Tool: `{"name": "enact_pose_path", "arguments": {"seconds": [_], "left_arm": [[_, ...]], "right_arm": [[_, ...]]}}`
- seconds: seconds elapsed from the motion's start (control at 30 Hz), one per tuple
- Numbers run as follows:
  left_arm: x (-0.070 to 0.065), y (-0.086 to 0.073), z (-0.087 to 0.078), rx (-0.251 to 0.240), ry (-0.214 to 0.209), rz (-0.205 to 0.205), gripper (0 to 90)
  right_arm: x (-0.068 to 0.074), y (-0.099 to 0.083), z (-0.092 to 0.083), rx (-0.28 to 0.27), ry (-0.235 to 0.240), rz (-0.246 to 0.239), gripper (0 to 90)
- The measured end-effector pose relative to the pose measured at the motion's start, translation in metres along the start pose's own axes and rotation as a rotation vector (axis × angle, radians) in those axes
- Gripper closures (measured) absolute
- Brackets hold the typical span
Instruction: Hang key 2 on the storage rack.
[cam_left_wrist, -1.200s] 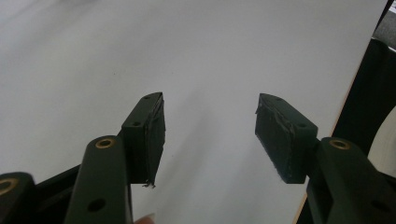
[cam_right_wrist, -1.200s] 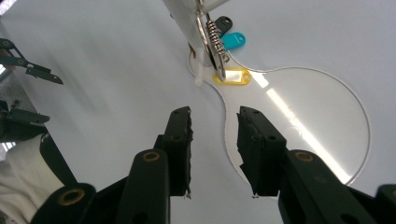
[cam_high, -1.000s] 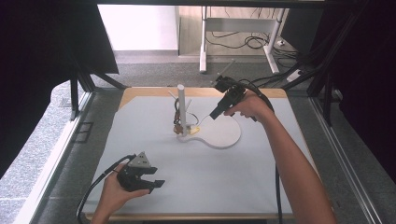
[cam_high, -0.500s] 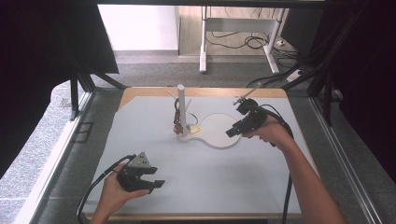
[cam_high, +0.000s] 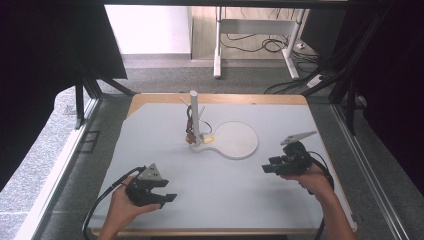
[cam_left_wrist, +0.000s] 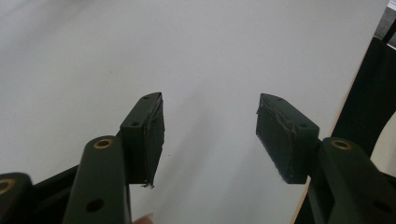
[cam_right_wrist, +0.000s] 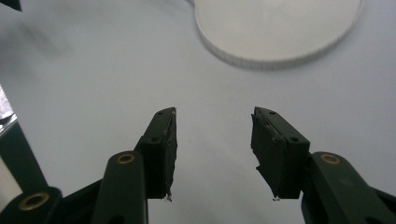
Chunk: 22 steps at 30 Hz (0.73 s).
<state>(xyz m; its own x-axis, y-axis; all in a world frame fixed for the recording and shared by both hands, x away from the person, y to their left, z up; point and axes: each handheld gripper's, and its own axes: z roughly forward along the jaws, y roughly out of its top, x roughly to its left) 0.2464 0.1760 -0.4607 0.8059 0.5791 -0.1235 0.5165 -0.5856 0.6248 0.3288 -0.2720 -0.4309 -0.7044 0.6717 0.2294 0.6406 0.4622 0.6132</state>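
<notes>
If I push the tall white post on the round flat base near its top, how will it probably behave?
The tall white post stands upright at the edge of a wide, flat round white base, so it probably resists tipping toward the disc but may tip more easily away from it. The base looks thin, so it may slide on the smooth white table cover.

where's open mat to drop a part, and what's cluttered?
Open: the mat's left half, from the upright post out to the left edge; also the near middle between the left hand-held gripper and right hand-held gripper. Crowded: centre-back, where the post, small items hanging at its base, and the round white disc cluster.
</notes>
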Motion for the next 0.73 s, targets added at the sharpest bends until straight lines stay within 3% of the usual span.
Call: {"name": "enact_pose_path", "arguments": {"seconds": [0.23, 0.4, 0.5, 0.73], "left_arm": [[-0.002, 0.0, 0.002, 0.017, 0.001, 0.006, 42.2], [-0.004, -0.001, 0.001, 0.011, 0.003, -0.003, 41.9], [-0.003, -0.001, 0.0, 0.012, 0.006, -0.003, 41.8], [-0.001, 0.0, 0.002, 0.014, -0.002, 0.004, 41.6]], "right_arm": [[-0.009, -0.048, 0.007, -0.039, -0.048, 0.065, 51.4], [-0.011, -0.061, 0.011, -0.051, -0.01, 0.083, 49.5], [-0.009, -0.063, 0.01, -0.085, 0.004, 0.095, 48.9], [-0.001, -0.068, 0.017, -0.077, -0.151, 0.076, 37.3]]}}
